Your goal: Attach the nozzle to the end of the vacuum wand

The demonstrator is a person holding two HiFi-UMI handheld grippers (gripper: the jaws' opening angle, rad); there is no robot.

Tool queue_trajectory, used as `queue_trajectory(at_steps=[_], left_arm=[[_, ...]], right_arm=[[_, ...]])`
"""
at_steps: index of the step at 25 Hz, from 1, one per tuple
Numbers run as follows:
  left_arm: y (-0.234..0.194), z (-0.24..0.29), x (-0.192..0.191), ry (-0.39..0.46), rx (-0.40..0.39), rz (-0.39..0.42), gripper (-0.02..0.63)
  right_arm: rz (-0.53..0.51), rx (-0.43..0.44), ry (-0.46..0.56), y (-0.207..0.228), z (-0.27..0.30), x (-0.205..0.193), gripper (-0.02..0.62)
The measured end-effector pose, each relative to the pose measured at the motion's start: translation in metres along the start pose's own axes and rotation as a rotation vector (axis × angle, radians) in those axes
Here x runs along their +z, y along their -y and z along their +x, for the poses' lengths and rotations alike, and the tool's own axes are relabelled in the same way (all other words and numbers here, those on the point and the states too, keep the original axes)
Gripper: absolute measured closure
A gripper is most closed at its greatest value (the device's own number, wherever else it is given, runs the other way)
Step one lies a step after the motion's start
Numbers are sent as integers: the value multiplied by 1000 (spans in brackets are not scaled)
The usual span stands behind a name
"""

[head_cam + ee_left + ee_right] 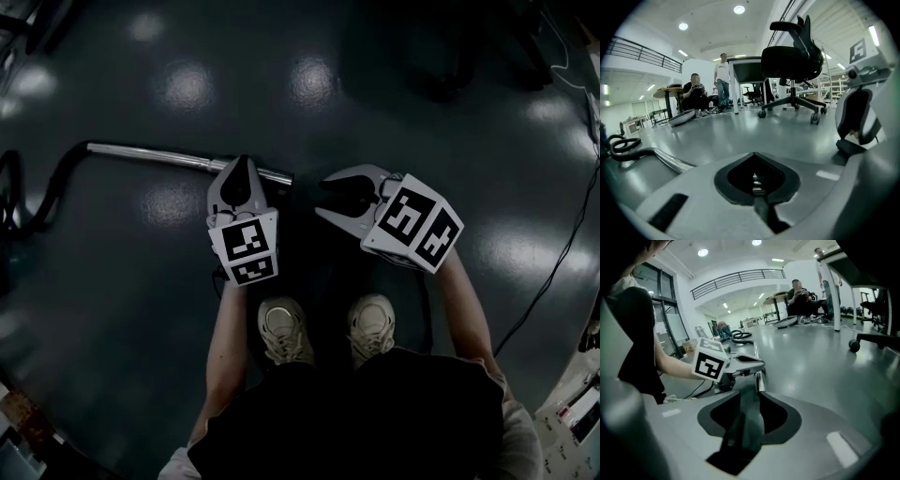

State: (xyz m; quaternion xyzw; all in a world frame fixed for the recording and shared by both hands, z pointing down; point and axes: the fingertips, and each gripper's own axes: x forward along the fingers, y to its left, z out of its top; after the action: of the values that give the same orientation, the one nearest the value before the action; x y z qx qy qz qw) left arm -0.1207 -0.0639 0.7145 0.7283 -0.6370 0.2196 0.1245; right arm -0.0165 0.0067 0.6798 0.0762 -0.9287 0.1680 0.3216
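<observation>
Spreading under everything, the dark glossy floor (422, 122) mirrors the ceiling lights, and a person stands on it in pale shoes (281, 330) with a claw in each hand. A black office chair (792, 56) stands farther off across the room. The chrome vacuum wand (150, 154) lies on the floor ahead of the shoes, running from a black hose (42, 192) at the left to its free end, which shows just past the left claw (242, 167). That claw sits over the tube near this end with its jaws pressed together on nothing; whether it touches the tube cannot be told. The right claw (322, 197) hangs just to the right of the wand's end, apart from it, with its jaws spread and only floor showing in the gap between them. Thin cables (562, 253) trail along the floor at the right.
</observation>
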Motion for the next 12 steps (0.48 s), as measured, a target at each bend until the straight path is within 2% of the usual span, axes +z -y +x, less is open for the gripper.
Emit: queue_trajectory(at_steps=[3,6,8,10,12], left_arm=[[-6,-1,-11,-30,39,66,604],[-3,-2,-14,-16,28,158,603],[4,-7,-9,5,-32,251,603],[15,-11,-5,29,-135,378,594],[25,-14,-6,22,-251,527,509]], right_arm=[[-32,34,-87,-18,2,-18,442],[-56,61,-187,-31,8,-36,432],[-67,83,-233,-39,12,-42,430],[-90,97,-268,-45,16,-46,430],[-112,95,-306,-45,21,-54,430]])
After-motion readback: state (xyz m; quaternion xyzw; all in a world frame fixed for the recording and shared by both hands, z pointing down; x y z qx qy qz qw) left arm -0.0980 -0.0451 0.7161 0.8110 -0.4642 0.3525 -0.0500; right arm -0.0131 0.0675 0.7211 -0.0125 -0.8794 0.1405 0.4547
